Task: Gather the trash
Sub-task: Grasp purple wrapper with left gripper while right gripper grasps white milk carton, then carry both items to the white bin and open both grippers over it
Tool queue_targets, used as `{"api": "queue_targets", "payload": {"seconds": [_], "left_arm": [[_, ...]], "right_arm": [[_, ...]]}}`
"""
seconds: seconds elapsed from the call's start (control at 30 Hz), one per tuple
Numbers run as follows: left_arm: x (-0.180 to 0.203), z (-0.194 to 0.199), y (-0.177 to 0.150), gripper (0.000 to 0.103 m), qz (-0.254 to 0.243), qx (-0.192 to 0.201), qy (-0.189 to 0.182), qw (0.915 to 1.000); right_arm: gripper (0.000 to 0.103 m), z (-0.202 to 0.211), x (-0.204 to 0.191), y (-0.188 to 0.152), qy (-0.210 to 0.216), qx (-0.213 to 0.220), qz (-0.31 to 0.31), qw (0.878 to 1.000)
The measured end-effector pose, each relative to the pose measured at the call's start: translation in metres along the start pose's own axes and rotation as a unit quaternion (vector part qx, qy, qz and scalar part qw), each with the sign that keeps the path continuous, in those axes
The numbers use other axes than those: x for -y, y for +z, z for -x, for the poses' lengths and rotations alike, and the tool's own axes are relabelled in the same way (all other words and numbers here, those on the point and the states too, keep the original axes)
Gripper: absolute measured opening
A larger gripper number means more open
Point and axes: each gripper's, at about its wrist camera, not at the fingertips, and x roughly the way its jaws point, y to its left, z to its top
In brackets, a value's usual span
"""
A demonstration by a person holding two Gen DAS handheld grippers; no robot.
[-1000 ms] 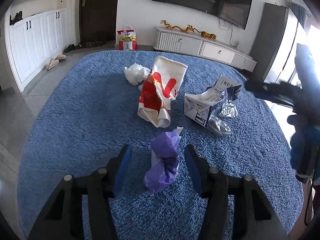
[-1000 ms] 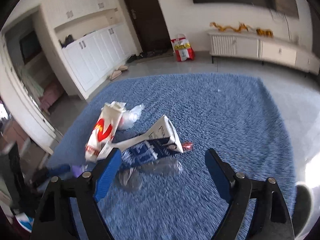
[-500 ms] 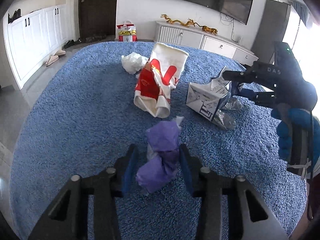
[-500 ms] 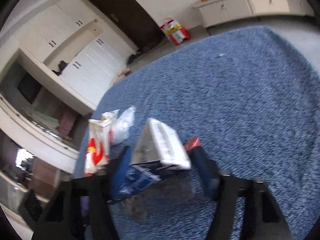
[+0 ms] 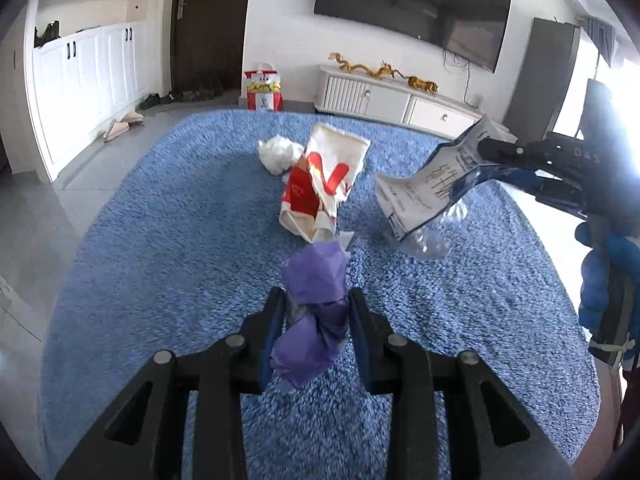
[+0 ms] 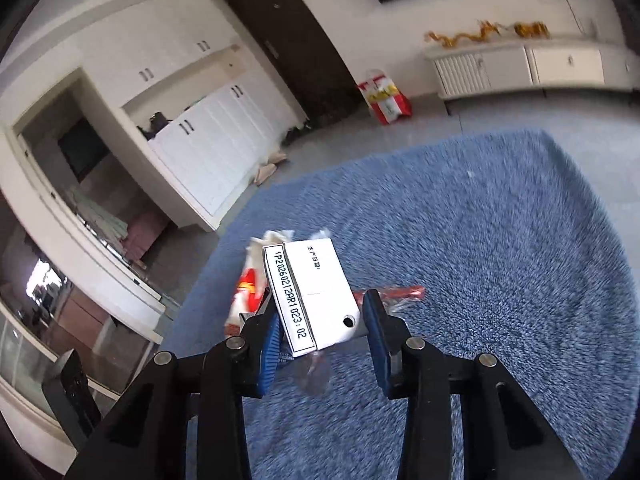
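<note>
A crumpled purple wad (image 5: 310, 276) sits between the pads of my left gripper (image 5: 315, 300), whose jaws are closing and press on it from both sides, just above the blue rug (image 5: 160, 240). My right gripper (image 6: 320, 304) is closing on a white and blue carton (image 6: 316, 280), which hangs lifted off the rug; the left wrist view shows the same carton (image 5: 420, 192) held by the right gripper (image 5: 496, 162). A red and white paper bag (image 5: 324, 176), a white wad (image 5: 278, 154) and clear plastic (image 5: 430, 240) lie on the rug.
A red wrapper (image 6: 404, 292) lies on the rug beyond the carton. A red gift bag (image 5: 264, 90) stands by the dark door, a white TV cabinet (image 5: 392, 98) along the far wall, and slippers (image 5: 120, 130) beside the white cupboards. A blue-gloved hand (image 5: 600, 272) holds the right gripper.
The left jaws closed onto the purple wad and raised it slightly. The right jaws closed on the carton and lifted it off the rug; the clear plastic stayed below.
</note>
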Motion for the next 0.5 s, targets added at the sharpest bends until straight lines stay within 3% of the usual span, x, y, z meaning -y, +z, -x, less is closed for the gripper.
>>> {"api": "queue_targets", "payload": {"seconds": [0.27,0.5], "left_arm": [[0.000,0.044,0.003,0.030,0.002,0.038,0.005,0.9993],[0.013,0.068,0.011,0.030,-0.006,0.055,-0.001,0.9985]], "right_arm": [[0.038,0.054,-0.032,-0.002,0.005,0.044,0.039,0.998],[0.038,0.102,-0.031,-0.005,-0.016,0.081,0.056,0.995]]}}
